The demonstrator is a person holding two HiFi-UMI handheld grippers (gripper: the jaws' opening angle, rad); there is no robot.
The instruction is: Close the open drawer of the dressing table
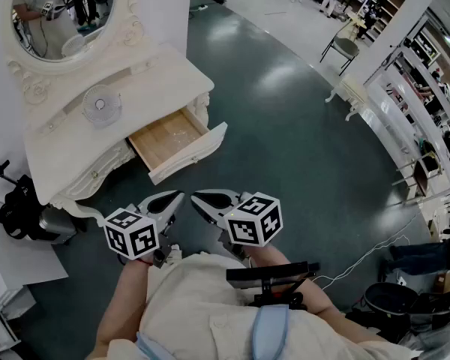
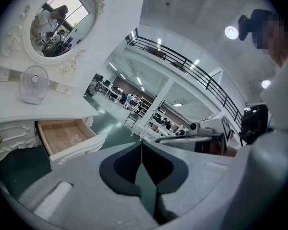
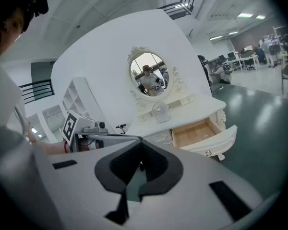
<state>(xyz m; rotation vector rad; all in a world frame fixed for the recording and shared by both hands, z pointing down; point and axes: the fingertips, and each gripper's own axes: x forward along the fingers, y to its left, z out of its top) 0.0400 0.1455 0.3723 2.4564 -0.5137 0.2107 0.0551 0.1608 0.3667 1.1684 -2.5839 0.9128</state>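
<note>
The white dressing table [image 1: 159, 79] stands at the upper left with its one drawer [image 1: 170, 137] pulled out, showing a bare wooden bottom. The drawer front [image 1: 193, 154] faces me. Both grippers hang side by side well short of it, above the dark floor. My left gripper [image 1: 178, 196] has its jaws together and holds nothing. My right gripper [image 1: 196, 196] is likewise shut and empty. From the left gripper view the drawer [image 2: 65, 136] lies to the left of the closed tips [image 2: 141, 144]. From the right gripper view the drawer [image 3: 198, 132] lies to the right of the tips [image 3: 141, 140].
An oval mirror [image 1: 60, 10] and a small white fan [image 1: 101, 105] sit on the table top. A black bag [image 1: 21, 210] lies left of the table. White shelving [image 1: 412, 107], a chair [image 1: 346, 48] and floor cables [image 1: 364, 255] are off to the right.
</note>
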